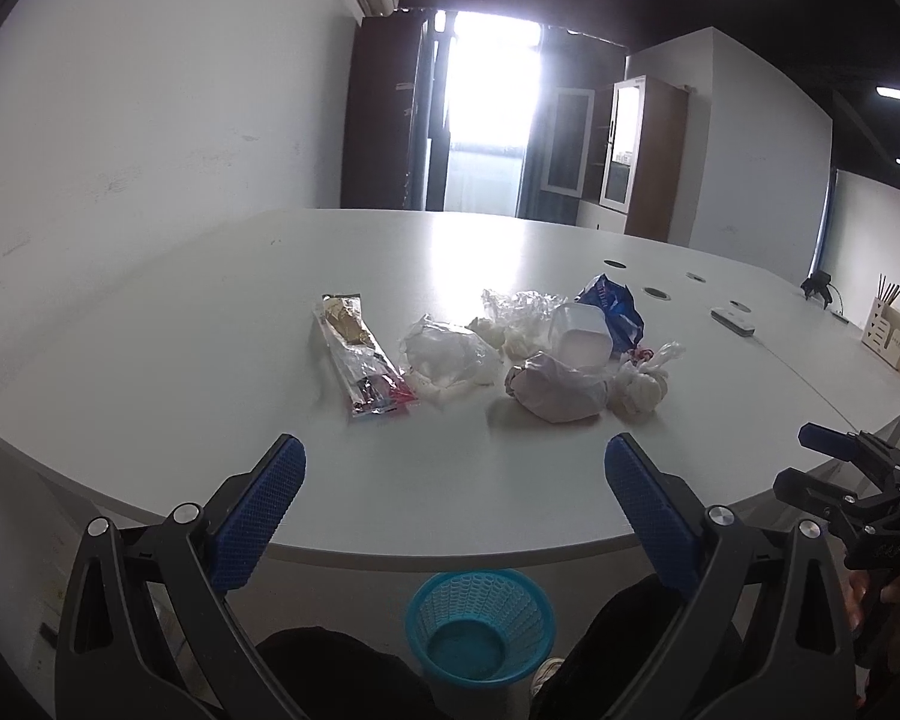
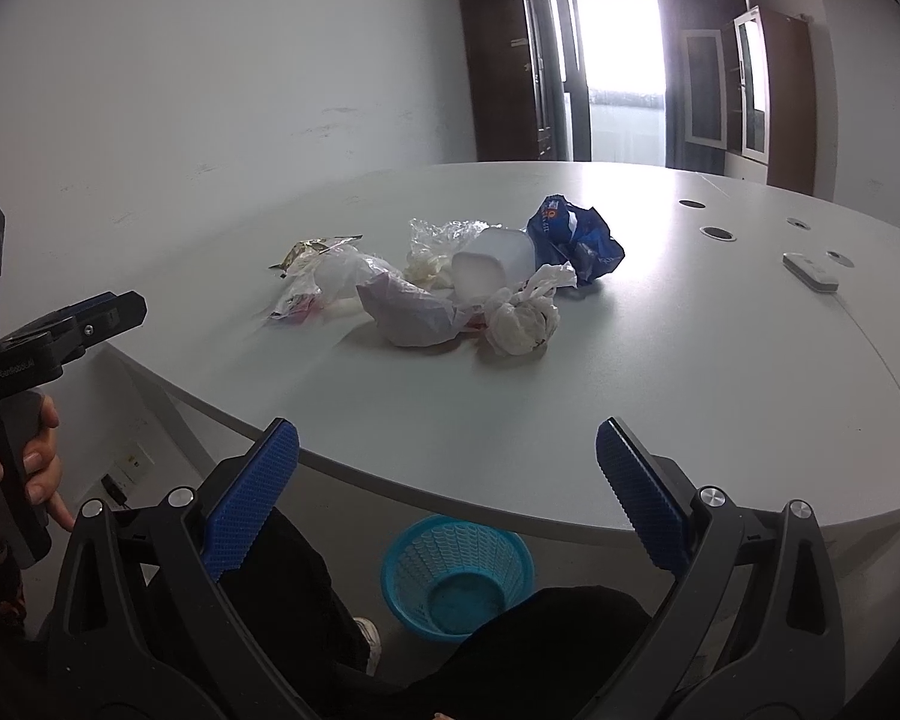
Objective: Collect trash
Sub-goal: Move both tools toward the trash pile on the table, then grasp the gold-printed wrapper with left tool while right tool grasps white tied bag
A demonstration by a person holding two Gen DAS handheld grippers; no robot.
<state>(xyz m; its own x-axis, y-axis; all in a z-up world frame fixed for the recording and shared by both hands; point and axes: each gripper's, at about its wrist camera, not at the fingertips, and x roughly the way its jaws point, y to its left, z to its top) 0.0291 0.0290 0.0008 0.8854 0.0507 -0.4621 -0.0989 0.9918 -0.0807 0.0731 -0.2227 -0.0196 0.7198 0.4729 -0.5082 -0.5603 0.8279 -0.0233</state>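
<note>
A heap of trash lies mid-table: a long snack wrapper (image 1: pixel 363 363), a clear plastic bag (image 1: pixel 447 354), a crumpled grey paper wad (image 1: pixel 555 387) (image 2: pixel 405 309), a white plastic cup (image 1: pixel 579 336) (image 2: pixel 489 267), a crumpled blue bag (image 1: pixel 612 306) (image 2: pixel 573 237) and a knotted white bag (image 1: pixel 639 390) (image 2: pixel 522 318). A blue mesh wastebasket (image 1: pixel 480 624) (image 2: pixel 456 576) stands on the floor under the table's near edge. My left gripper (image 1: pixel 455 507) and right gripper (image 2: pixel 447 495) are both open and hold nothing, short of the heap, over the near edge.
The white table (image 1: pixel 450 480) (image 2: pixel 690 390) carries a white remote (image 1: pixel 732 321) (image 2: pixel 810 271) and round cable holes at the right. A wooden desk organiser (image 1: pixel 888 330) stands at the far right. The person's dark trouser legs flank the basket. A white wall runs along the left.
</note>
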